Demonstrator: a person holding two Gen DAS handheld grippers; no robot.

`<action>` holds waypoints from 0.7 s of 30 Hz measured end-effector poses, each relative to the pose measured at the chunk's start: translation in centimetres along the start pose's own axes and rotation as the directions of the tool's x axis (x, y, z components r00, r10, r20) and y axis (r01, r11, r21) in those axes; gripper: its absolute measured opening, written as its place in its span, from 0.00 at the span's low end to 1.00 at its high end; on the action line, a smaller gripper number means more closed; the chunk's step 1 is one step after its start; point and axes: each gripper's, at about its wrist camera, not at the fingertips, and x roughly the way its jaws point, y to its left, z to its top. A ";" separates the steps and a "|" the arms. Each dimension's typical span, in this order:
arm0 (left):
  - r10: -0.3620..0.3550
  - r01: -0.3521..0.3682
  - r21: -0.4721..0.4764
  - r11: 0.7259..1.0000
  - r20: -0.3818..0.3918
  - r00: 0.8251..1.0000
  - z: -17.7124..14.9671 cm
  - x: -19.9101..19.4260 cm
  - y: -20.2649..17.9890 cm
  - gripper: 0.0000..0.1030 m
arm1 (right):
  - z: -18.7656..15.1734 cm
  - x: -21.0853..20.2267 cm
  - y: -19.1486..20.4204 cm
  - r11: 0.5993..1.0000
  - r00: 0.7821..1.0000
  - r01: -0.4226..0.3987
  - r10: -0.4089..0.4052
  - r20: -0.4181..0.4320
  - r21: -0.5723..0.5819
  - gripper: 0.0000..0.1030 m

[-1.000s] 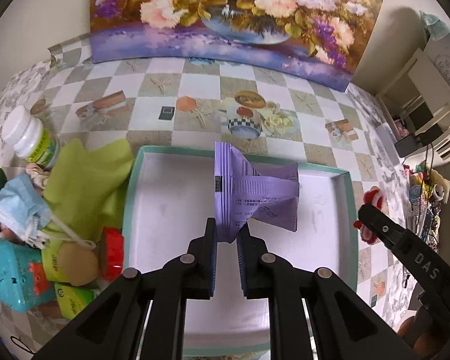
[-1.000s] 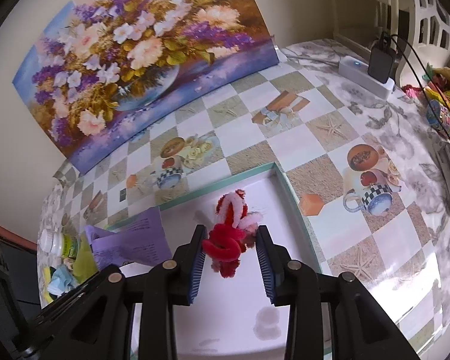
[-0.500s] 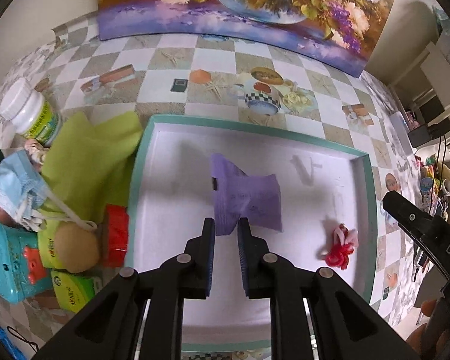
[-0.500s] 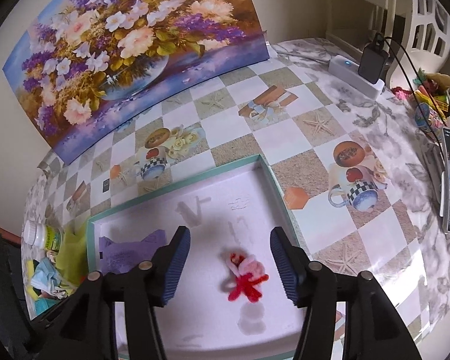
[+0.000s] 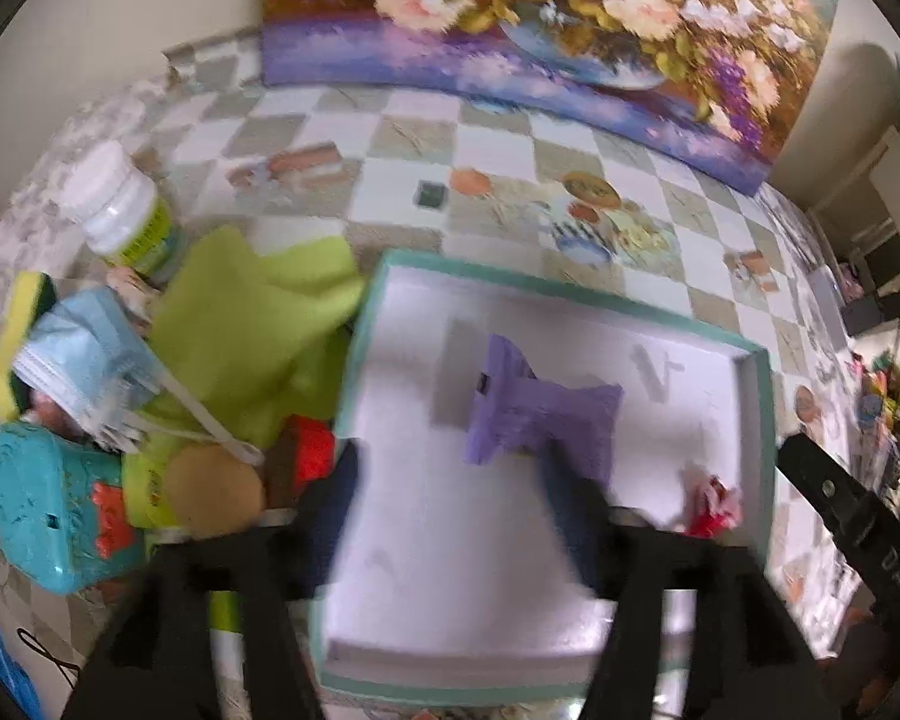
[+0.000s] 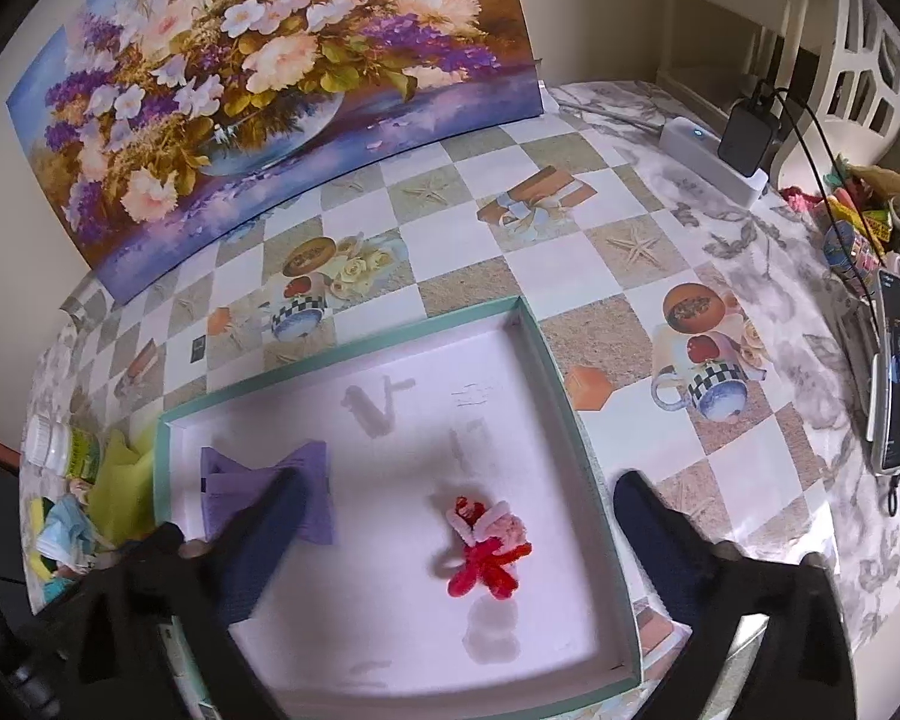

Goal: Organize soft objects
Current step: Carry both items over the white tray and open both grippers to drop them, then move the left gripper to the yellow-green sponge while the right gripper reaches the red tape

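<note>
A white tray with a teal rim (image 5: 757,420) (image 6: 547,360) lies on the checked tablecloth. A crumpled purple packet (image 5: 540,420) (image 6: 240,474) rests on its floor, free of my left gripper (image 5: 450,516), whose jaws are opening with nothing pressed between them. A red and pink pipe-cleaner toy (image 5: 711,504) (image 6: 486,552) lies near the tray's right wall. My right gripper (image 6: 459,534) hovers over the toy with its jaws opening wide, the pads well clear of it. The right gripper (image 5: 840,510) also shows at the edge of the left wrist view.
Left of the tray is a pile: green cloth (image 5: 252,336), blue face mask (image 5: 84,354), white bottle (image 5: 120,210), teal box (image 5: 48,516), yellow sponge (image 5: 15,348). A flower painting (image 6: 270,78) leans at the back. A power strip (image 6: 714,162) and phone (image 6: 897,372) lie right.
Both grippers opened. The left one let go of the purple packet, which now lies on the tray floor, and shifted left. The right one released the toy, which dropped onto the tray.
</note>
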 end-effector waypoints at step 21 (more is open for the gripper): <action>0.084 -0.088 0.015 0.996 0.180 0.980 0.9 -3.4 1.5 0.94 | -0.4 -3.6 1.8 1.000 0.995 0.012 -0.010 0.102 -0.023 1.00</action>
